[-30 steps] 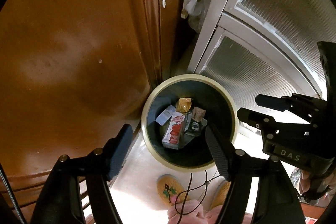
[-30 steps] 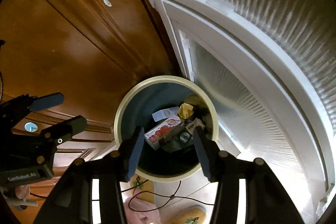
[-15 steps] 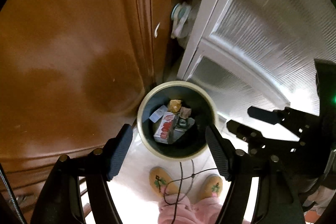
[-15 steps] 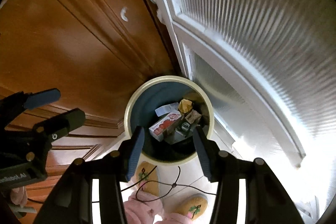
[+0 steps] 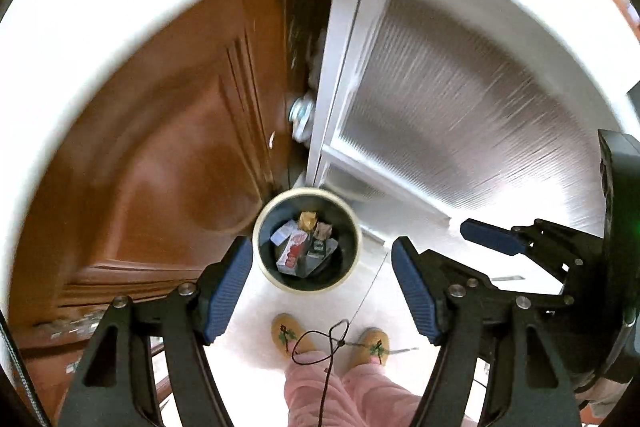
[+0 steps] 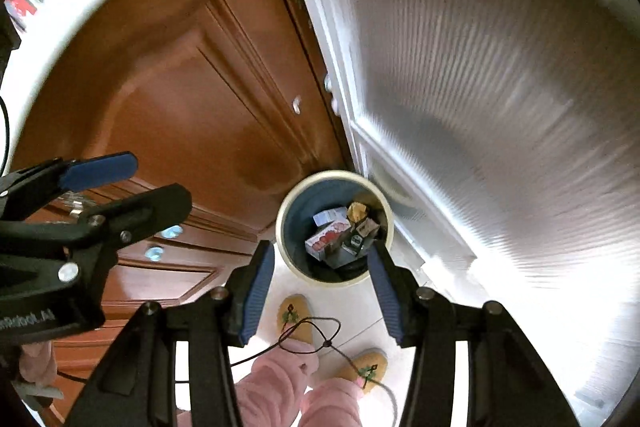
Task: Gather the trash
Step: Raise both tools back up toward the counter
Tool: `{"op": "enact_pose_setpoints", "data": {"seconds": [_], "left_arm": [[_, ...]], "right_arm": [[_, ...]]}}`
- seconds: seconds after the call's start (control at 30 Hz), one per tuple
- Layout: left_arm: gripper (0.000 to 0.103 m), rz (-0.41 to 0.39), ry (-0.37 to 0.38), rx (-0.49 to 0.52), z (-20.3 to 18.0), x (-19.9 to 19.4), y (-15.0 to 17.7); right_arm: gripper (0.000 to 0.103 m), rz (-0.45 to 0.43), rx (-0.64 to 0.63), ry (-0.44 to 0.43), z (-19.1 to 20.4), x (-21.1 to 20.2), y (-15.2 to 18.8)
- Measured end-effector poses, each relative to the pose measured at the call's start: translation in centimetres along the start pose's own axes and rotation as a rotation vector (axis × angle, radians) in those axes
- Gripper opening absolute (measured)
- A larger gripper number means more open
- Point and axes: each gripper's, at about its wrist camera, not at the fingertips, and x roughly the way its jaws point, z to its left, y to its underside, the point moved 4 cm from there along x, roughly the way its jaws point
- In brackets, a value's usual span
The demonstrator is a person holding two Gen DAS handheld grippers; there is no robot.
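Both claws high above the bin [image 5: 308, 286], pointing steeply down at it. Left claw [image 5: 322, 255] released, jaws standing wide, nothing between the blue pads. Right claw [image 6: 321, 259] also released and empty, jaws set narrower. Side by side, close, not touching.

Trash already down inside the bin: a red-and-white carton [image 5: 292, 255] leaning across the middle, a yellow wrapper [image 5: 307, 219] and a few small packets behind it, all below the cream rim. Bin on the pale floor, tucked into the corner between the wooden door [image 5: 160, 187] and the ribbed glass door [image 5: 460, 127]. Yellow slippers [image 5: 286, 335] just in front of it.

Probably a drop finished and a pull-away in hand; no loose trash visible on the floor in either view.

To do it well:
- Lift straight and level, away from both door faces; little room on either side in that corner.
- Mind the dark cord [image 5: 340, 331] looping over the slippers; easy to snag or step on when turning.
- Leave the jaws apart, ready for the next piece.
- Look over the floor around the bin before leaving, in case anything has missed the rim.
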Motion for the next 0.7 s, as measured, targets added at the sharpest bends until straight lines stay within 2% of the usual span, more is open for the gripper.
{"op": "enact_pose_setpoints", "data": {"seconds": [0.3,0.53,0.7], "left_arm": [[0.070,-0.128,-0.002,0.030,-2.6,-11.8,-1.8],[0.071,-0.223,-0.004,0.004,-3.9,-19.2,-3.6],[0.072,-0.281,-0.011,-0.021,-4.4,-24.0,-5.0]], "right_arm": [[0.049,-0.102,-0.045,-0.005,1.3,-12.1,-2.0],[0.049,-0.188,-0.072,-0.065,2.8,-20.5,-3.8],[0.049,-0.262,-0.098,-0.102,3.1,-24.4,-5.6]]}}
